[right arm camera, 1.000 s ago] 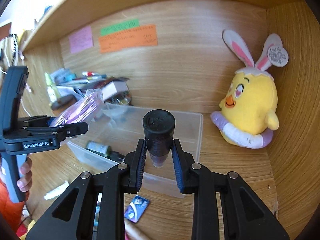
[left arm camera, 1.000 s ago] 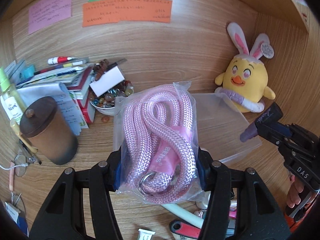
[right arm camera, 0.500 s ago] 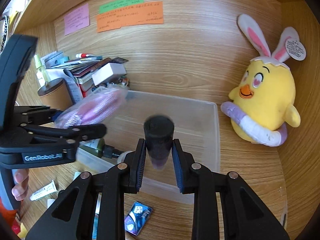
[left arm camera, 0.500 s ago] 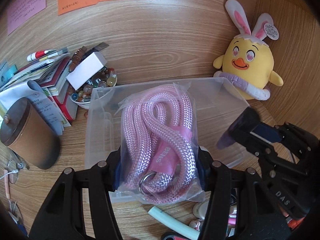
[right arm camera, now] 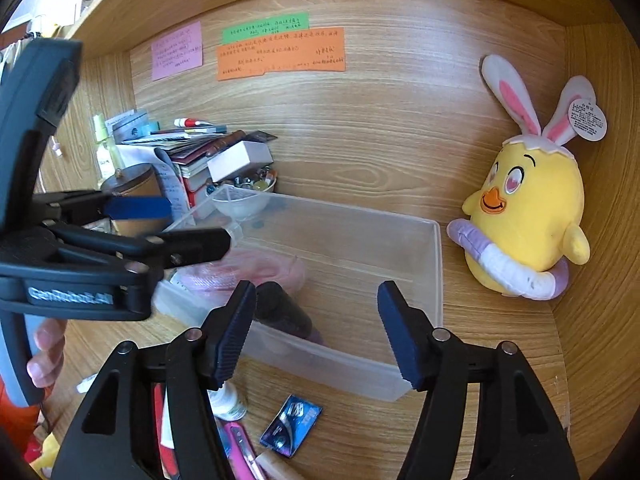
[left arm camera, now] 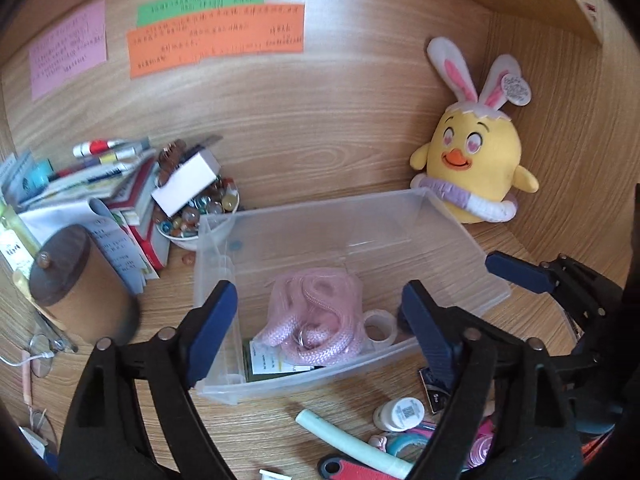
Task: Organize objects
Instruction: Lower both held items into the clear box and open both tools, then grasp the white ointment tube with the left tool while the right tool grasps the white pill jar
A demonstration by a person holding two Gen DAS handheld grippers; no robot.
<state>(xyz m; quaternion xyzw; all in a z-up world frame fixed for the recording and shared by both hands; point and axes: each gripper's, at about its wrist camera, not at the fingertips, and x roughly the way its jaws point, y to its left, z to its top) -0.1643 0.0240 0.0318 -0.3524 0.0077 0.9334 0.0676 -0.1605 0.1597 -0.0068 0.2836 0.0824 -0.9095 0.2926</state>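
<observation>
As fingers (left arm camera: 212, 328) spread, pink rope (left arm camera: 316, 326) lies below, inside bin (left arm camera: 460, 240).

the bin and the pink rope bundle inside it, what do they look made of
Bin: looks like clear, slightly frosted plastic; the wood grain shows through its walls. Rope bundle: seemingly braided synthetic cord with a woven pattern, wrapped in a thin, glossy, crinkled plastic bag, with a shiny metal ring.

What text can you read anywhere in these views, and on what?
"GenRobot.AI": blurred, on the left tool's black body.
Pink note, green note, orange note: handwriting too small to read.
Plush chick's ear tag: too small.
Blue packet on the desk: blurred print, unreadable.
Label under the bagged pink rope: unreadable.
</observation>
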